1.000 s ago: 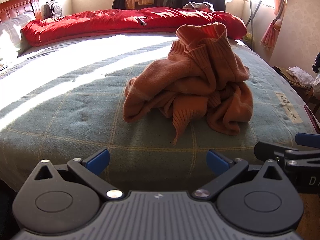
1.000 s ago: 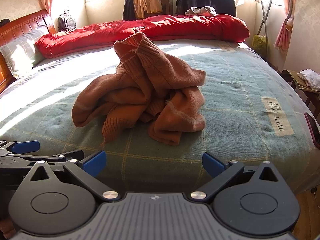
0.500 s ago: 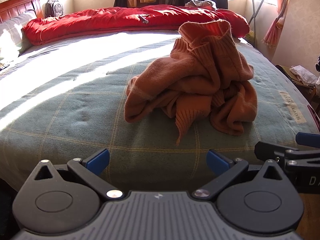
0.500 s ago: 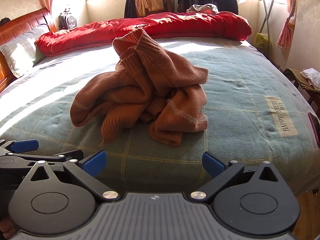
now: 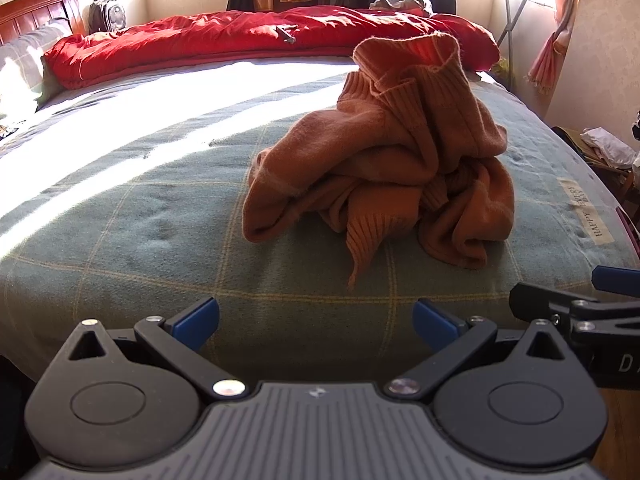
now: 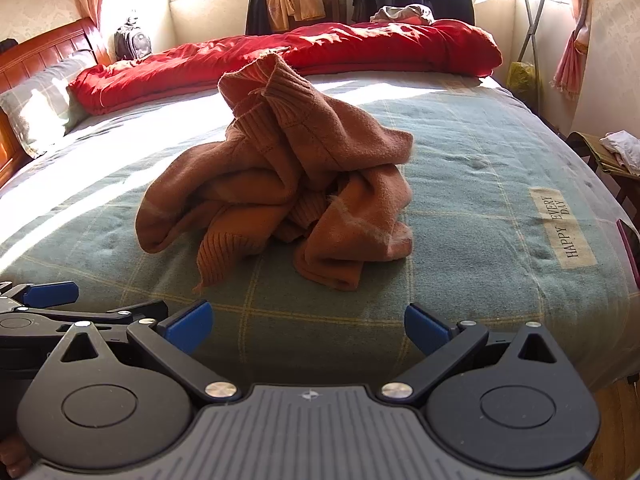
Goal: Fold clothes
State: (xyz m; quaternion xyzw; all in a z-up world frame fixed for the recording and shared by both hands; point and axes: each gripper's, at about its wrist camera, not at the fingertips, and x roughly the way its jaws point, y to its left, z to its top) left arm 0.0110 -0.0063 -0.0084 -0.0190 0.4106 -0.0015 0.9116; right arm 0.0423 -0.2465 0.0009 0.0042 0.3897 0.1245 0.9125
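A rust-orange knit sweater (image 5: 384, 168) (image 6: 280, 184) lies crumpled in a heap on the green plaid bedcover (image 5: 140, 232) (image 6: 480, 184), its ribbed collar sticking up. My left gripper (image 5: 316, 320) hovers at the bed's near edge, open, nothing between its blue pads, the sweater ahead and slightly right. My right gripper (image 6: 306, 326) is also open and empty, a short way before the heap. Each gripper shows at the edge of the other's view: the right gripper (image 5: 580, 308) and the left gripper (image 6: 60, 304).
A red duvet (image 5: 260, 36) (image 6: 320, 52) is bunched along the far side of the bed. A pillow (image 6: 36, 108) and wooden headboard (image 6: 44, 48) are at left. A clothes rack (image 6: 532, 20) and a chair with laundry (image 6: 616, 148) stand on the right.
Both grippers have moved forward toward the bed, so the sweater looms larger. Neither has changed its opening and the sweater has not moved.
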